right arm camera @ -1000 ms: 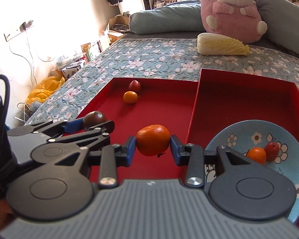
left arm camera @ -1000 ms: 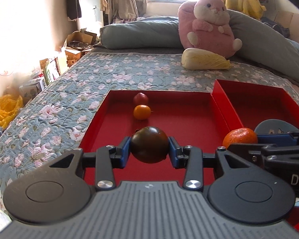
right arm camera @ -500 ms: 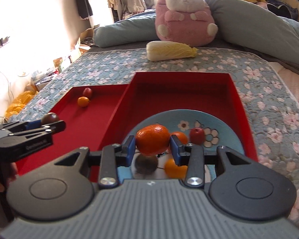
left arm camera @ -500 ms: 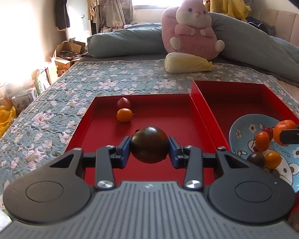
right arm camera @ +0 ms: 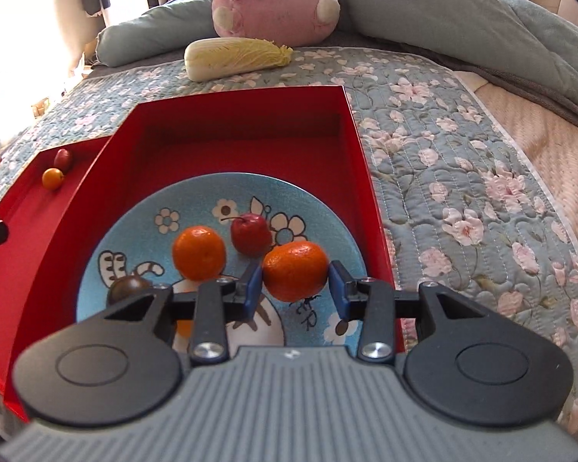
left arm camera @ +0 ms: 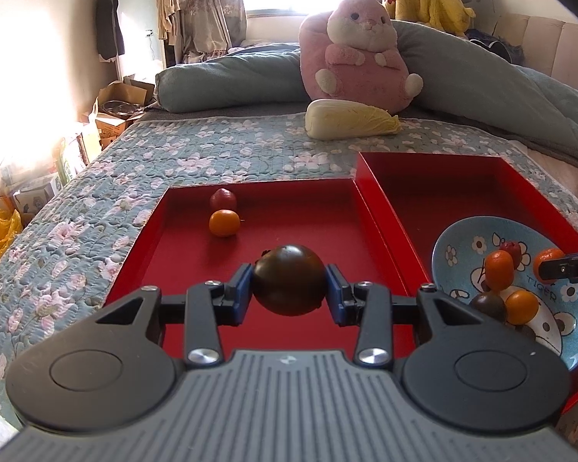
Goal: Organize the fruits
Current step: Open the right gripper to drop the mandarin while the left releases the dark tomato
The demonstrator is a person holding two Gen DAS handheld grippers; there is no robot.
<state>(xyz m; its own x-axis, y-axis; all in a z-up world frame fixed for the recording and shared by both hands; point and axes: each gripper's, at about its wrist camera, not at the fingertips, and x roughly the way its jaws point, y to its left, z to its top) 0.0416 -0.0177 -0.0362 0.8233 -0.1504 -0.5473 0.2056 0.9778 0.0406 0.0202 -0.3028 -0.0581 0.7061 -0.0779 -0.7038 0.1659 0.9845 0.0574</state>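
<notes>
Between the blue pads of the right gripper (right arm camera: 294, 283) sits a clamped mandarin (right arm camera: 294, 270), above the blue plate (right arm camera: 142, 227). Over the left red tray (left arm camera: 181, 231), the left gripper (left arm camera: 289, 292) clamps a dark tomato (left arm camera: 289, 279).

- "tiger" in dark letters on the blue plate (left arm camera: 454, 244), lower right of the left wrist view
- "da", cut off at the right edge, on the right tongs (left arm camera: 570, 268)

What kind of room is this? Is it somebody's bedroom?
Most likely a bedroom. The red trays sit on a bed covered with a flowery quilt, a pink plush bunny leans on a rolled grey-blue duvet, and clothes hang by the window.
</notes>
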